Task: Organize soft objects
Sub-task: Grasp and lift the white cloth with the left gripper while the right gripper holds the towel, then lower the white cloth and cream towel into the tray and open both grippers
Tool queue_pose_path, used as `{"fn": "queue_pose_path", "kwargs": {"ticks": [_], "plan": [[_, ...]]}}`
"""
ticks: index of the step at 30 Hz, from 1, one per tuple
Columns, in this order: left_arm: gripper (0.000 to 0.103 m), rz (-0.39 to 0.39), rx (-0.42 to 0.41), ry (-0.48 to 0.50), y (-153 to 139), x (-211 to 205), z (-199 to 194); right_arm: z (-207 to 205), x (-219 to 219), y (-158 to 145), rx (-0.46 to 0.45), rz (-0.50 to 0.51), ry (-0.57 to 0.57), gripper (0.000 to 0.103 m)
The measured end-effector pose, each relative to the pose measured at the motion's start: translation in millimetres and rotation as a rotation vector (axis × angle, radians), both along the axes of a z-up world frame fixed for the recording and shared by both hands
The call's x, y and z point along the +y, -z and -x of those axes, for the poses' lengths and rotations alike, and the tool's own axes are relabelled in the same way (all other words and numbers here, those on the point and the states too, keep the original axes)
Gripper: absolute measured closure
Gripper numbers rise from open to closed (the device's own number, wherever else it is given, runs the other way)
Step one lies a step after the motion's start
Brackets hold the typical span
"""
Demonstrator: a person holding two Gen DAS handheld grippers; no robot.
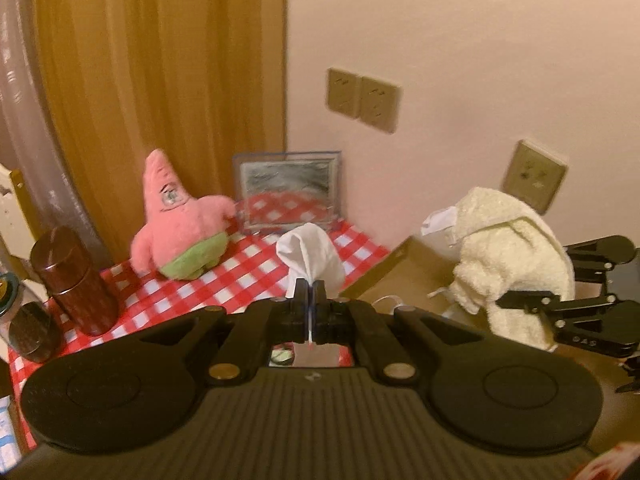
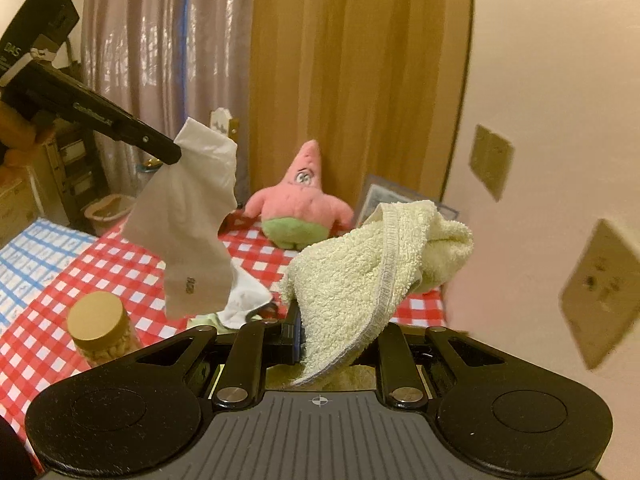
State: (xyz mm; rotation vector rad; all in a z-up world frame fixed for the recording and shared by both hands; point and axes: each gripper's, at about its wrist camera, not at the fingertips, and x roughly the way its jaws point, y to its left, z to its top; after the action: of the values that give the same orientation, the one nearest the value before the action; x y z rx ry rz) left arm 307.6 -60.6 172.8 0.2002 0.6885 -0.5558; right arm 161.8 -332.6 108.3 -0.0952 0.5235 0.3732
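Right wrist view first: red-checked surface (image 2: pixel 120 264) below, pink star plush (image 2: pixel 300 200) sitting upright at its far edge against the curtain, taken as landmark. Cream towel (image 2: pixel 360 264) bunched in front of and to the right of the plush, lifted clear of the surface, right gripper (image 2: pixel 298 332) clamped on one thick fold, jaws narrowly apart around it. Likely trouble: heavy loose bulk hanging beyond the grip, could slide out or drag across the plush and topple it. White cloth (image 2: pixel 192 216) dangling left of the plush, pinched at a top corner by the left gripper (image 2: pixel 176 152), jaws pressed fully together on the thin fabric. Thin corner hold, so a quick swing could pull it free. Lidded jar (image 2: pixel 98 332) nearest the camera, well in front of the plush and under the cloth's hanging edge; a low pass could knock it over.
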Motion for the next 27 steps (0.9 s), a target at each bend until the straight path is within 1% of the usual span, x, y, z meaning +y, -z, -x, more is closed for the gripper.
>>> {"fn": "queue_pose_path", "kwargs": {"ticks": [5,11,15,19,24,27], "plan": [[0.103,0.033,-0.009,0.053,-14.4,-30.0,22.6,18.1,-23.6,-3.1,-0.005,0.012,0.045,0.085],[0.103,0.085,0.003,0.125,-10.6,-78.5,41.8,29.3,-51.1,4.8,0.016,0.027,0.084,0.085],[0.103,0.119,0.036,0.155,3.2,-111.1,45.2,31.1,-66.6,15.6,0.039,0.034,0.095,0.085],[0.103,0.136,0.079,0.181,21.9,-142.8,38.1,28.2,-74.4,31.3,0.069,0.053,0.085,0.085],[0.103,0.131,0.105,0.176,49.5,-172.6,30.2,23.3,-74.1,56.6,0.108,0.118,0.065,0.085],[0.103,0.125,0.131,0.165,73.2,-186.1,24.3,21.8,-75.3,72.1,0.135,0.123,0.063,0.085]]}}
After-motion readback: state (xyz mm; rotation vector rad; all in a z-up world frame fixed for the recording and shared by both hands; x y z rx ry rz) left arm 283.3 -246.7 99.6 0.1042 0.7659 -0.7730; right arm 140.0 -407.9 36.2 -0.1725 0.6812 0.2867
